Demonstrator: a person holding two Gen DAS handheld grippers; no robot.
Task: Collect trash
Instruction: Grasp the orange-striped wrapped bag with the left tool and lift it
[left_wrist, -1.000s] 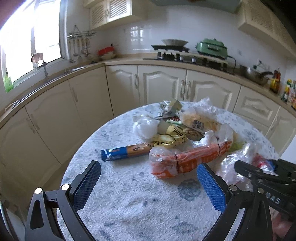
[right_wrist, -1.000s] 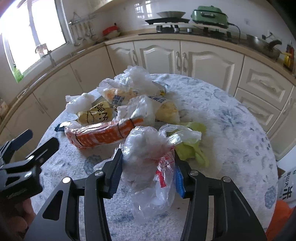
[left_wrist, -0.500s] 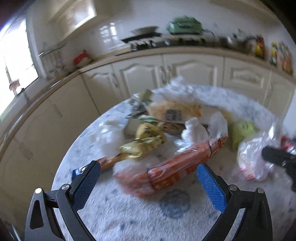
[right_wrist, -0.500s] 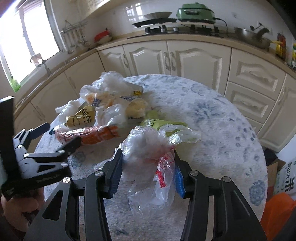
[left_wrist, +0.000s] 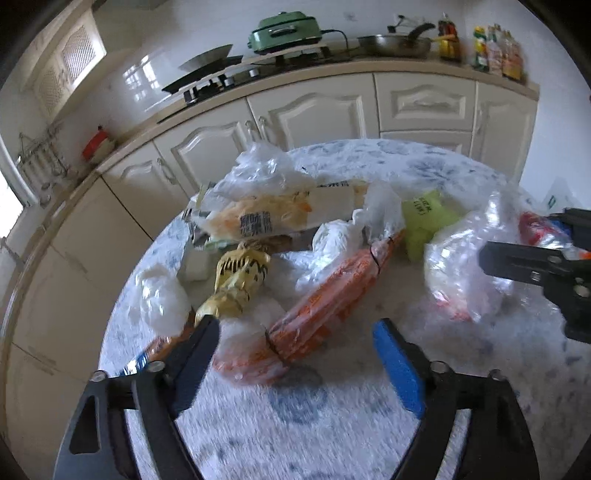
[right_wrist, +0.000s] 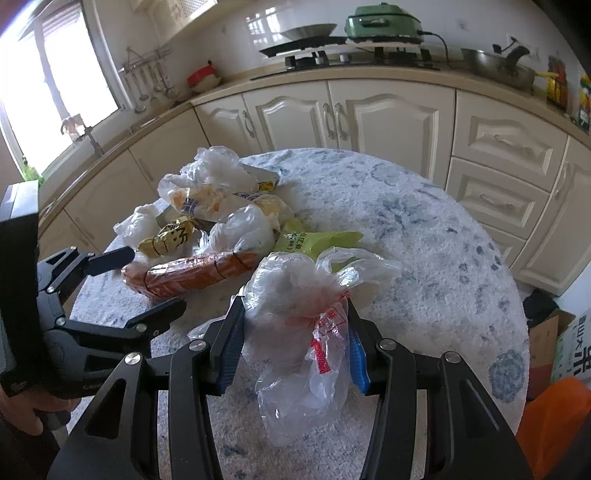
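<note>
A round table (right_wrist: 424, 236) with a blue-flecked white top fills the middle. Cream cabinets (right_wrist: 388, 114) curve behind it from 9 to 3 o'clock. On the counter at 12 o'clock sit a stove (right_wrist: 351, 55) and a green cooker (right_wrist: 384, 20); a pan (right_wrist: 498, 66) and bottles (left_wrist: 495, 53) stand toward 2. Utensils (right_wrist: 147, 88) hang at 10 beside a bright window (right_wrist: 55, 85). A cardboard box (right_wrist: 565, 343) sits at 4.

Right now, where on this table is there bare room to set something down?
The right half of the table, toward the drawers, is bare, as is the near edge. The left side is crowded: orange packet, yellow wrapper, clear bags.
</note>
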